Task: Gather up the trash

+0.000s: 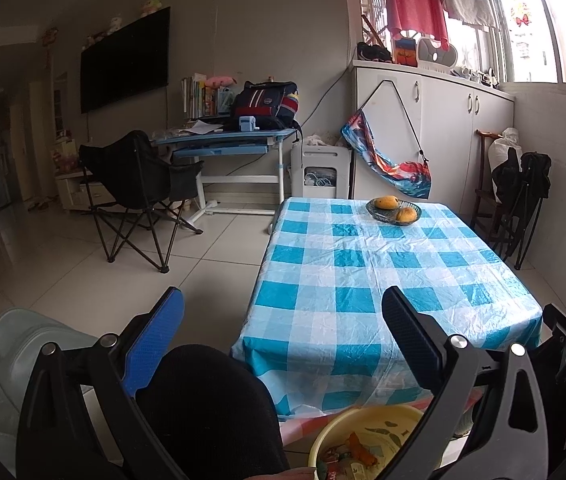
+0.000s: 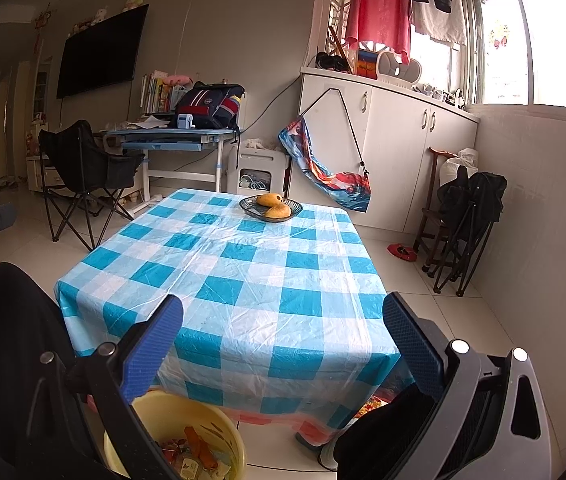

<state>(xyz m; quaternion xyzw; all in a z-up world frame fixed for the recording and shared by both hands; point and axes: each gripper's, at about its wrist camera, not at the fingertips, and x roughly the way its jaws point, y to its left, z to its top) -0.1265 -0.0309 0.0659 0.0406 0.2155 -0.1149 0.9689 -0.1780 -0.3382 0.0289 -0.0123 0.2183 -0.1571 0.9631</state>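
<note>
Left wrist view: the left gripper [image 1: 283,320] hangs with its fingers spread wide and nothing between them, above the near edge of a table [image 1: 363,280] under a blue-and-white checked cloth. A yellow bucket [image 1: 335,436] with wrappers and scraps inside sits on the floor just below that edge. A dish of fruit [image 1: 393,210] stands at the far end.

Right wrist view: the right gripper [image 2: 283,320] is likewise spread apart and empty. The bucket [image 2: 227,436] lies low left, trash [image 2: 193,454] in it; no print on the wrappers is readable.

Left gripper [image 1: 283,312] and right gripper [image 2: 283,320] alike — one blue textured finger pad [image 1: 155,344], one black pad [image 1: 411,336], black arched linkages, silver round screws, black-trousered knees — fabric matte.
</note>
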